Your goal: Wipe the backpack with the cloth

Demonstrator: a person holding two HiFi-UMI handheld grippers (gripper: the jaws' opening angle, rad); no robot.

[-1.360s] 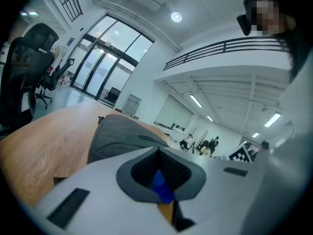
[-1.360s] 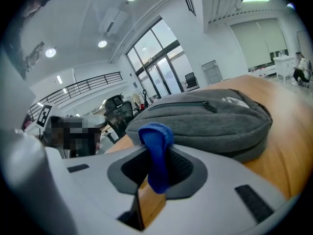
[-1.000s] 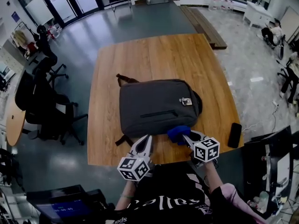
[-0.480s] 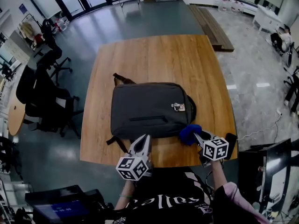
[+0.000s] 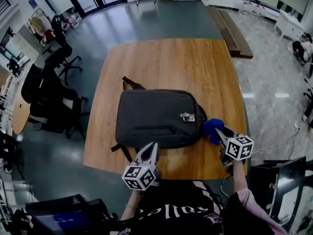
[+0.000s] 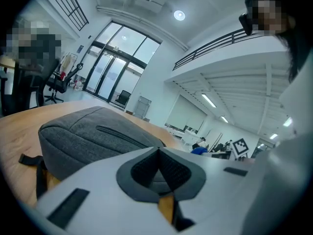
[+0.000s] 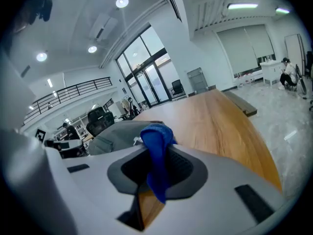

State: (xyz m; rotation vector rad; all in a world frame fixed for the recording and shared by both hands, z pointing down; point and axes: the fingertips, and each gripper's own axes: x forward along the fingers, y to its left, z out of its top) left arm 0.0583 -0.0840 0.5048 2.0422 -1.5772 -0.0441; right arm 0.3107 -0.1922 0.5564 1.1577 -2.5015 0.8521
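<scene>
So where is the backpack, and how does it lie?

— From the head view, the dark grey backpack (image 5: 159, 117) lies flat at the middle of a wooden bench (image 5: 166, 58). Its front panel and zip pocket face up. I judge that this offers the widest face for wiping.

And the cloth?

— A small blue cloth (image 5: 210, 126) sits at the backpack's 3 o'clock end, just beside or touching the rounded edge; I cannot tell which. The right gripper (image 5: 219, 130) has its jaws closed on it. The right gripper view shows the cloth pinched between the jaws. A bunched fold stands out past the tips and a tail hangs below, so fabric rather than plastic would meet the bag.

What about the left gripper?

— The left gripper (image 5: 152, 146) hovers at the backpack's 6 o'clock edge, near it but apart. Its jaws are closed together with nothing between them. My guess is that it is placed to press down and steady the bag.

How far along does the wiping look?

— That is hard to say, because the cloth is at the bag's end and not on the top panel. A stroke toward 9 o'clock across the panel seems the likely next need. It should mind the small tag (image 5: 186, 116) near the 3 o'clock end, which could snag.
</scene>
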